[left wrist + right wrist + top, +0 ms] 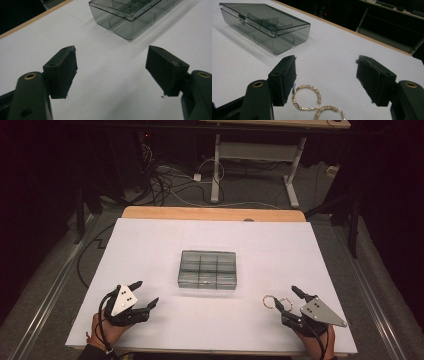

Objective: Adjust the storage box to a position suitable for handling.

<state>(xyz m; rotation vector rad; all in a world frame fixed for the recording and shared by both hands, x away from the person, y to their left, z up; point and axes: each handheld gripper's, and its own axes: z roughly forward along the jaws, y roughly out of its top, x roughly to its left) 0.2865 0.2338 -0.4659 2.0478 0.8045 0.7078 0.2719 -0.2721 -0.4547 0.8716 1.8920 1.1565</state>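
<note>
Two hoop earrings (317,105) lie between the right tool's (325,75) wide-open jaws (nothing gripped).

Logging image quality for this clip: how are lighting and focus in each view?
High view: white table bright, surroundings dark. Left gripper view: box a little soft, faint shadows. Right gripper view: hoop earrings sharp beside right gripper, background dark.

The left hand-held gripper (111,70) is hovering wide open over the white desk (107,82), a smoky transparent plastic compartment box (130,15) lying ahead of it.
</note>
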